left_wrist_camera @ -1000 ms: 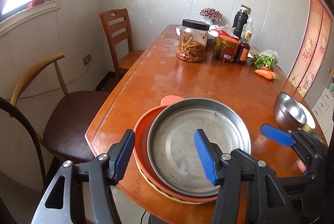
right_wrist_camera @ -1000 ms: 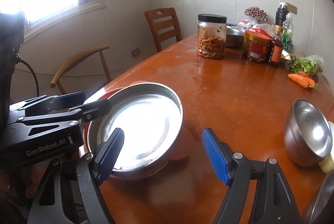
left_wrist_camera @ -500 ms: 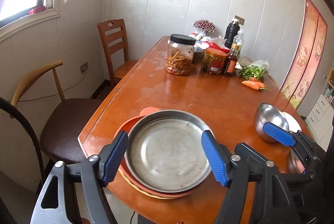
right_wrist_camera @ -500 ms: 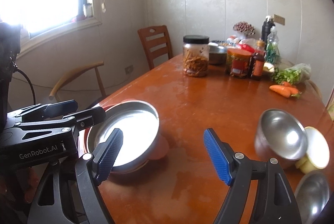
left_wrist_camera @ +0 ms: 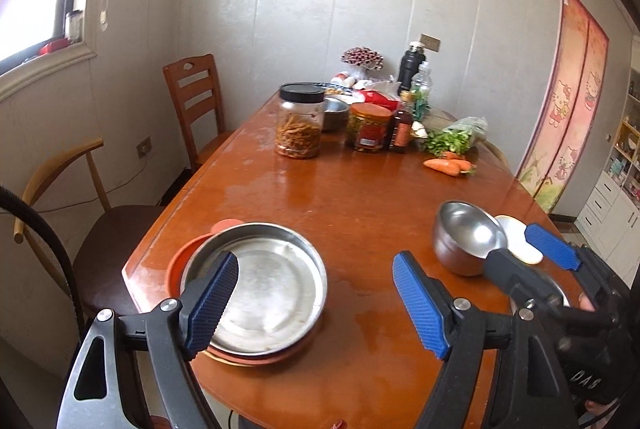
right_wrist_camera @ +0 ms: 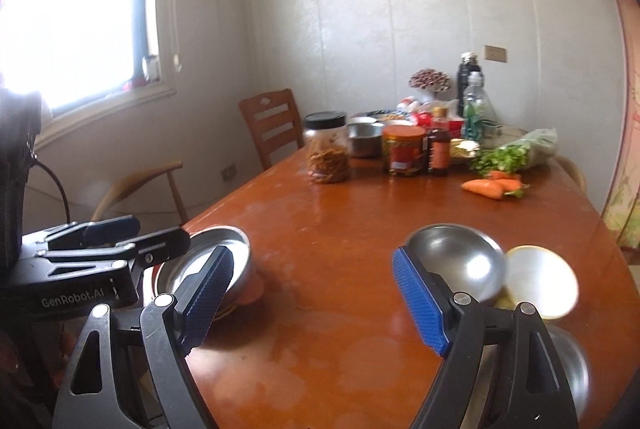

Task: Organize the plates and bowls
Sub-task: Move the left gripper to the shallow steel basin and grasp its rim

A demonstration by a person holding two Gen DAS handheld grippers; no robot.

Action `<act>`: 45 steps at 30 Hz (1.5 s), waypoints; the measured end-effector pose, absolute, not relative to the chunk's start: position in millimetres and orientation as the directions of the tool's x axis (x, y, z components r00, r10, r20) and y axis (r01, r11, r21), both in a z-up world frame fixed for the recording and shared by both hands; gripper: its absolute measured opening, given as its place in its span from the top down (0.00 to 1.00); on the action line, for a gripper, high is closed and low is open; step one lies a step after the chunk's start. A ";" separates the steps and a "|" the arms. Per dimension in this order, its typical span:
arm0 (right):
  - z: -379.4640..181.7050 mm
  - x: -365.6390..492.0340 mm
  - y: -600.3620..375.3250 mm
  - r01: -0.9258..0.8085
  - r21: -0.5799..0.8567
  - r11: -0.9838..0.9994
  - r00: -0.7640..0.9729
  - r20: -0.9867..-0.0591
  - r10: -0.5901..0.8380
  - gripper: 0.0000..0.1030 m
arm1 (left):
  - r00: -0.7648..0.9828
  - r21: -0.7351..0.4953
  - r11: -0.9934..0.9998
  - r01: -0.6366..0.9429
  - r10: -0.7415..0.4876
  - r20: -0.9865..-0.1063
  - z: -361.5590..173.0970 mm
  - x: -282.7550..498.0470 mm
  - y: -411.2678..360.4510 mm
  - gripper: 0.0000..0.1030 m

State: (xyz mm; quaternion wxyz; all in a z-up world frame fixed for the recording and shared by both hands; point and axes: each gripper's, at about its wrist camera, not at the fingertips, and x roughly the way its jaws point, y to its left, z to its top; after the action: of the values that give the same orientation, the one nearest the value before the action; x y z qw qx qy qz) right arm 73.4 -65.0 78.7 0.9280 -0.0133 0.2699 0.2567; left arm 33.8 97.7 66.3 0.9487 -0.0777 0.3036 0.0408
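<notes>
Both grippers pulled back and up from the steel plate [left_wrist_camera: 256, 289], jaws just widened; left gripper [left_wrist_camera: 316, 303] and right gripper [right_wrist_camera: 320, 301] were spread, nothing between them. Plate sat on an orange plate [left_wrist_camera: 178, 261] at the table [left_wrist_camera: 352, 197] edge; steel bowl [left_wrist_camera: 466, 237] right, jar [left_wrist_camera: 300, 121] far.

Right gripper [left_wrist_camera: 516, 249] hides a steel bowl [left_wrist_camera: 556, 289]; labels unreadable.

On the brown wooden table [left_wrist_camera: 360, 197], a round steel plate [left_wrist_camera: 260, 281] lay stacked on an orange plate [left_wrist_camera: 178, 261] at the near left. A steel bowl [left_wrist_camera: 466, 237] stood to the right, touching a cream bowl [left_wrist_camera: 518, 235]. Jars and bottles stood behind.
</notes>
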 end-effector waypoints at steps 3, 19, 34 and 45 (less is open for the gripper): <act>85.8 68.8 -85.3 -0.466 0.122 0.876 0.738 -0.493 0.461 0.16 | 0.812 -0.120 0.988 -0.100 0.011 -0.584 69.9 33.4 80.0 0.23; 113.5 30.0 -191.4 -0.338 0.071 0.938 0.845 -0.415 0.336 0.13 | 0.816 -0.123 0.992 0.024 -0.090 -0.570 88.2 27.0 -3.9 0.22; 93.0 36.2 -274.0 -0.213 0.027 0.977 0.839 -0.508 0.197 0.13 | 0.758 -0.079 0.985 0.154 -0.169 -0.630 71.3 60.5 -85.4 0.22; 34.3 69.9 -293.3 -0.225 0.080 0.971 0.726 -0.651 0.221 0.13 | 0.663 -0.068 0.983 0.172 -0.167 -0.730 24.2 95.6 -115.1 0.22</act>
State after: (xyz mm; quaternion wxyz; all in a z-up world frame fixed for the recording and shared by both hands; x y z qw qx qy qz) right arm 69.9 -293.3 34.3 0.9290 -0.0024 0.3500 0.1201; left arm 95.6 -115.1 24.2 0.9118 0.0032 0.3999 -0.0929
